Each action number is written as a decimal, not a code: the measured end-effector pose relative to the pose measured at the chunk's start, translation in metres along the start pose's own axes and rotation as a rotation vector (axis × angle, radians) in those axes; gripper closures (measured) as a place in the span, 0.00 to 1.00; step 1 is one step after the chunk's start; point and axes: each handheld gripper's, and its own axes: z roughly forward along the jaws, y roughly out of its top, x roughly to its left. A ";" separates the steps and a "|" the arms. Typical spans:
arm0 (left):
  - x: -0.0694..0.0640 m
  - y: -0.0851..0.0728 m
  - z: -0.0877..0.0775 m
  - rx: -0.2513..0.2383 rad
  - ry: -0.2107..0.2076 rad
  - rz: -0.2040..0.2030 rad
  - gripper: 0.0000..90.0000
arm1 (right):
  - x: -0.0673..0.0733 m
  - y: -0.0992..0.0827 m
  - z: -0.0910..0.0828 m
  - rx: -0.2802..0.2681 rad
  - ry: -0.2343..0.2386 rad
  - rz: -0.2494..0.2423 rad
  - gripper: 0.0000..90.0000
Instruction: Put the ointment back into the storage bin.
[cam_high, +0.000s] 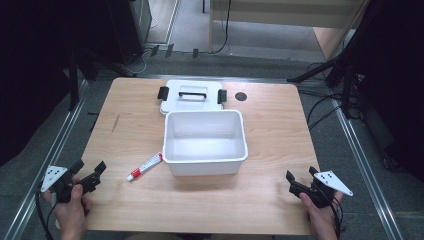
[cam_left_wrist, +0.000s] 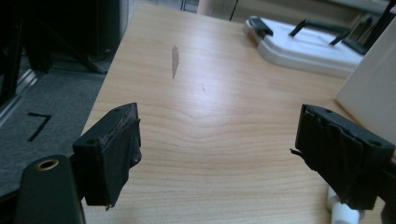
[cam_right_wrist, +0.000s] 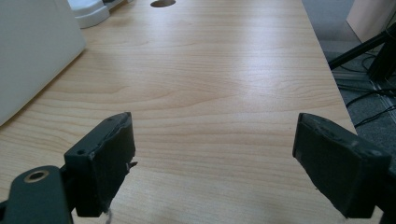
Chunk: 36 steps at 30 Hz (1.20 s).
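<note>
At the bottom left of the high view you held the left hand-held gripper (cam_high: 91, 172) with its jaws spread and nothing between them; at the bottom right the right hand-held gripper (cam_high: 295, 181) was likewise spread and empty. Both hovered over the near edge of the tabletop (cam_high: 125, 105), well apart from everything. A little above and right of your left one lay the tube (cam_high: 144, 167), slanted, its upper end just beside the lower left corner of the open white box (cam_high: 205, 161). Behind the box, toward the top centre, the lid (cam_high: 192, 94) lay flat with its handle up. You looked to be at the start, with no grasp made. Likely next: bring the left one across the tube's middle, then lift it over the box wall.
</note>
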 end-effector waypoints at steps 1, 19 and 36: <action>0.000 0.000 0.000 0.000 0.000 0.000 0.17 | 0.000 0.000 0.000 0.000 0.000 0.000 0.14; -0.067 0.059 0.029 0.521 -0.139 0.396 0.19 | 0.000 0.000 0.000 0.000 0.009 0.000 0.14; -0.122 0.077 0.073 0.993 -0.171 0.590 0.46 | -0.001 0.000 0.000 -0.001 0.015 0.001 0.14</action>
